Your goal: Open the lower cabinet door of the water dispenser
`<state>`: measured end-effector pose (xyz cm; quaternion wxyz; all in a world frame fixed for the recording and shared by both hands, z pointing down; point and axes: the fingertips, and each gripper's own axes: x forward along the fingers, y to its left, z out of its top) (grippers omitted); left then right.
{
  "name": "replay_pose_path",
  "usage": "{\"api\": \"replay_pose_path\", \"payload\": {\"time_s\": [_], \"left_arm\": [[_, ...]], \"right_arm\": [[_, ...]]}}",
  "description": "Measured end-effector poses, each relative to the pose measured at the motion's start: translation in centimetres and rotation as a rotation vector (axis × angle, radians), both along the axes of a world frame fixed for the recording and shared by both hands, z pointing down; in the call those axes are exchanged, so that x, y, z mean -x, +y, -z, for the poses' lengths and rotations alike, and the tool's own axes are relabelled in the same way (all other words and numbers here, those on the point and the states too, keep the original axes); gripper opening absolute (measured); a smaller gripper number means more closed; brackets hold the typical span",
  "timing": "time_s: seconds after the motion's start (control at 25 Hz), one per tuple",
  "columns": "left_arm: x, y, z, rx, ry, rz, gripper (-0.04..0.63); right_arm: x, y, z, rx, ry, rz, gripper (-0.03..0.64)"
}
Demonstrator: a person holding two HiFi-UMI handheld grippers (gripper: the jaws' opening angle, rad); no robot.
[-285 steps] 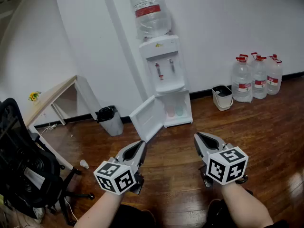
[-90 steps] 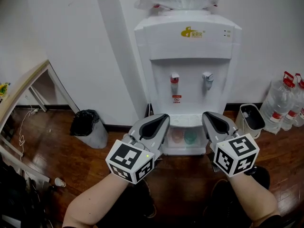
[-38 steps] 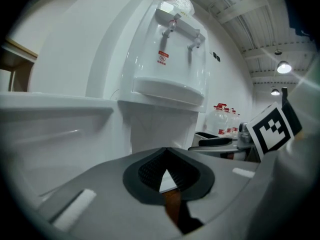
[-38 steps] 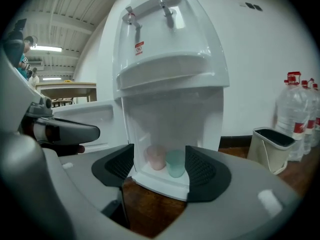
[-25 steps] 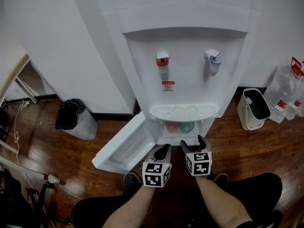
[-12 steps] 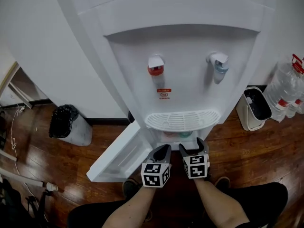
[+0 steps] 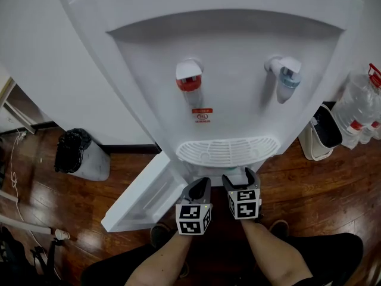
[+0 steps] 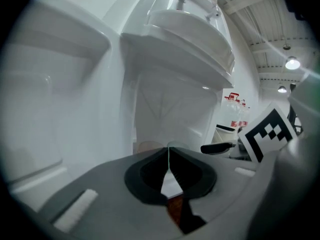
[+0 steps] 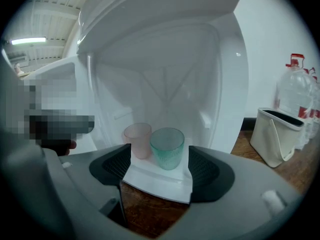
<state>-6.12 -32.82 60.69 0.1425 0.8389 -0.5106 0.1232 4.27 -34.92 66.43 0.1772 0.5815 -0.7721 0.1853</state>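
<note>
The white water dispenser [image 7: 226,100] fills the head view. Its lower cabinet door [image 7: 140,198] stands swung out to the left. Both grippers hang in front of the open cabinet, under the drip tray [image 7: 228,151]. My left gripper [image 7: 199,183] is opening from shut, its tips a thin slit apart with nothing between them [image 8: 169,151]. My right gripper [image 7: 239,176] is wide and still opening. It holds nothing. In the right gripper view its jaws [image 9: 160,166] frame a pink cup [image 9: 138,140] and a green cup [image 9: 167,147] on the cabinet floor, apart from both pads.
A black-bagged bin [image 7: 77,154] stands on the wood floor at left. A white bin [image 7: 318,139] and water bottles [image 7: 363,109] stand at right. The open door takes up the floor left of my left gripper.
The view has closed in on the dispenser. Both grippers have sunk a little toward the cabinet opening. The cups, visible in the head view a second ago, are now hidden under the drip tray.
</note>
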Motion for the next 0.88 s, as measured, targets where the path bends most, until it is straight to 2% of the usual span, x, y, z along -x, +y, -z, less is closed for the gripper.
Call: {"api": "replay_pose_path", "payload": {"time_s": [0.52, 0.88], "left_arm": [[-0.6, -0.4, -2.7, 0.033, -0.030, -0.039, 0.083], [-0.3, -0.3, -3.4, 0.049, -0.018, -0.042, 0.083]], "right_arm": [[0.3, -1.3, -3.0, 0.023, -0.021, -0.013, 0.354], [-0.2, -3.0, -4.3, 0.024, -0.005, -0.019, 0.357]]}}
